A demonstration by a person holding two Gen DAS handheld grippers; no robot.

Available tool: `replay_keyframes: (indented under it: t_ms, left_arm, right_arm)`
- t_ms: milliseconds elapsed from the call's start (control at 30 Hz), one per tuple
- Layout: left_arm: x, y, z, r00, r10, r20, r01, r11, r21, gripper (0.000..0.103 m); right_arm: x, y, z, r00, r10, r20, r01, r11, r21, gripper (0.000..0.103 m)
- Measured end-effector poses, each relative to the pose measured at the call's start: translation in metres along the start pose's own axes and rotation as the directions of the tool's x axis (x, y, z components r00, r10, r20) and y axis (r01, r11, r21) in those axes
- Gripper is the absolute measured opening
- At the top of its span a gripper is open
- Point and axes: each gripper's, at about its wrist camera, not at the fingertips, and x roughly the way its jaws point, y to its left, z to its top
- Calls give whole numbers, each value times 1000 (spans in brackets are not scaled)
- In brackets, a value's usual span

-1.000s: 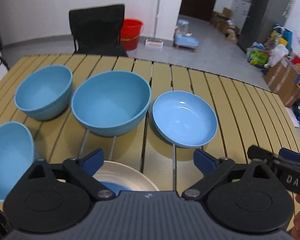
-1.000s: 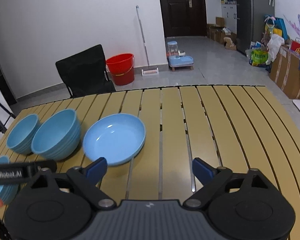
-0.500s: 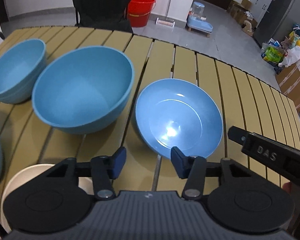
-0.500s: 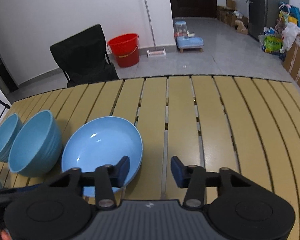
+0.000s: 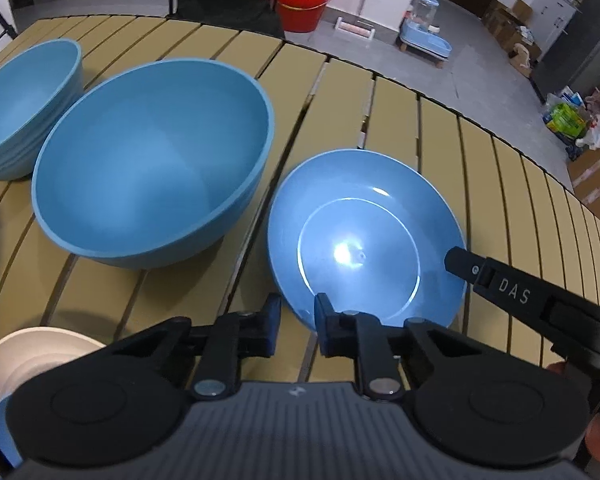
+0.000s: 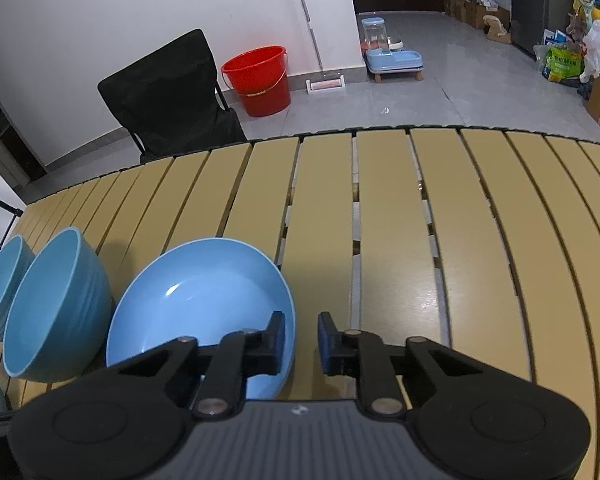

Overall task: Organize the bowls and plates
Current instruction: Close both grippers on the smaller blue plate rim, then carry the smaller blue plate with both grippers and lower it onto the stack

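The blue plate (image 5: 364, 236) lies flat on the slatted desk (image 6: 480, 240), just ahead of both pairs of fingers: its near rim sits in the narrow gap of the left gripper (image 5: 296, 322), while the right gripper (image 6: 300, 338) straddles its right-hand rim. Both pairs of fingers have just been closing and now stand nearly shut, with the rim between them; whether the pads already press on it cannot be told. The plate looks light, stiff and glossy, so probably slippery; its thin raised rim is the likely place to pinch. It is empty. To the left of the fingers stand a large blue bowl (image 5: 152, 160) and a smaller blue bowl (image 5: 24, 104), both empty, the smaller seemingly a nested stack. A cream bowl (image 5: 36, 354) sits nearest, left of the left fingers.
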Motion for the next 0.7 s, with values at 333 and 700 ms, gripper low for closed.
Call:
replay_keyframes:
  t_ms: [333, 700]
  left_arm:
    - [1, 0, -1, 999, 1, 34, -2, 1000, 25, 14]
    - [-13, -6, -13, 999, -4, 46, 0, 997, 79, 14]
  right_arm:
    - [3, -3, -8, 1000, 21, 15, -22, 1000, 19, 4]
    - [-20, -5, -21, 999, 12, 49, -13, 1000, 23, 4]
